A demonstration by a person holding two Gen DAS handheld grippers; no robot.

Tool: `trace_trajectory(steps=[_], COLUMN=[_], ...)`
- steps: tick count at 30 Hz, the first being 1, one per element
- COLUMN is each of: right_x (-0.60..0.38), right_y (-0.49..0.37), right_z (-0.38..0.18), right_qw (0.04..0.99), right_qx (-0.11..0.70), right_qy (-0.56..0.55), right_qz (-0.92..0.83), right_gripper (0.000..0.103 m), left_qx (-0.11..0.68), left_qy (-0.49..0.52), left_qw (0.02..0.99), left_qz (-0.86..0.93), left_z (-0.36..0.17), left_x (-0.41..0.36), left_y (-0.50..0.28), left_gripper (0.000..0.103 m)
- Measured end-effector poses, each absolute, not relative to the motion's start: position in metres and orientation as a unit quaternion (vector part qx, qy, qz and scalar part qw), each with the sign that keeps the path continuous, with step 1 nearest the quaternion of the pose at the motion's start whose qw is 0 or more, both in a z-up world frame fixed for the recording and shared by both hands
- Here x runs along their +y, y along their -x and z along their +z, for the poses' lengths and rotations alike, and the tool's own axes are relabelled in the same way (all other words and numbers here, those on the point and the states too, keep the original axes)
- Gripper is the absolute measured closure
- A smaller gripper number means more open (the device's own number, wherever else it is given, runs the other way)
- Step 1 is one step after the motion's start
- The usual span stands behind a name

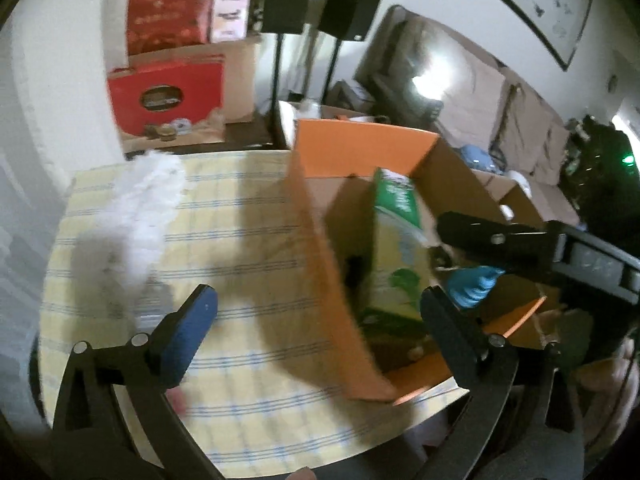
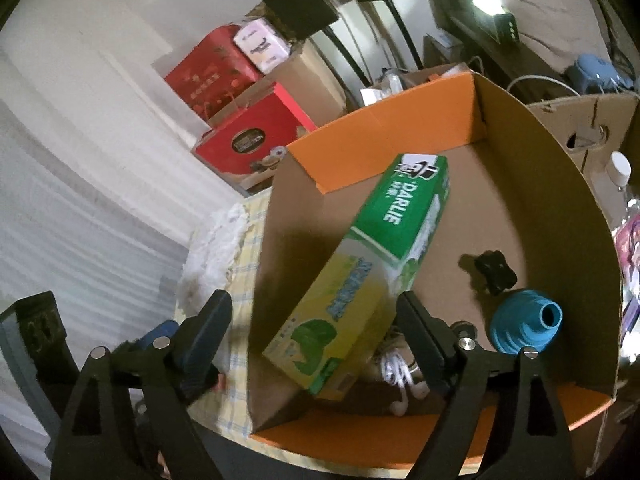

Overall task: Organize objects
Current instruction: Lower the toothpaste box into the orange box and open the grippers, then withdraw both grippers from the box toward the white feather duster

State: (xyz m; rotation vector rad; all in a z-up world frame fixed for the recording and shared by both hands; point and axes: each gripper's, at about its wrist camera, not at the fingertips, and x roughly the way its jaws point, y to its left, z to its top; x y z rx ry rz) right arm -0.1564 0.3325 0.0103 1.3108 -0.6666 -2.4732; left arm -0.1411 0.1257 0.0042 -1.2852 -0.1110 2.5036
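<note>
1. The open brown cardboard box with orange flaps (image 2: 520, 168) sits at the right-hand edge of a table covered in a pale yellow cloth with blue check lines (image 1: 248, 240).
2. Inside it, a long green-and-yellow toothpaste carton marked DARLIE (image 2: 360, 276) leans tilted, its green end up toward the far wall and its yellow end down near the front corner.
3. Also on the box floor: a small black clip-like thing (image 2: 495, 271), a blue ribbed rubber cone with a hole at its tip (image 2: 524, 326), and white wired earbuds (image 2: 400, 376) tucked under the carton's low end. The cone and the black piece are near each other but apart.
4. Left gripper (image 1: 320, 312): the tongs are spread wide with nothing between them. One finger is over the cloth, the other over the box, so they straddle the near box wall.
5. Right gripper (image 2: 316, 316): also wide open and gripping nothing. It hovers at the box's front, with the carton's yellow end showing between the fingers. I can't tell if either finger touches it.
6. A fluffy white bundle (image 1: 148, 208) lies on the cloth to the left of the box, well apart from it.
7. The picture's pretty blurry in the left view, so finer detail is a no-go.
</note>
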Motion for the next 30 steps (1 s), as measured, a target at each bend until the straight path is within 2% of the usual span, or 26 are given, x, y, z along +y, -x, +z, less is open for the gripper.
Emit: trace_trajectory(steps=[10,30], right_x=[0.286,0.179], right_y=[0.153,0.159], right_z=[0.022,0.011], right_qw=[0.157,0.225], right_qx=[-0.186,-0.147], right_qy=[-0.448,-0.468], right_qz=[-0.86,-0.842], right_gripper=[0.016,0.016], left_qx=[-0.022,-0.063], left_qy=[0.446,0.477], left_qw=[0.106,0.034], left_qz=[0.888,0.876], left_z=[-0.005,-0.054], left_x=[0.053,-0.052], left_y=[0.122,0.099], left_gripper=[0.002,0.002])
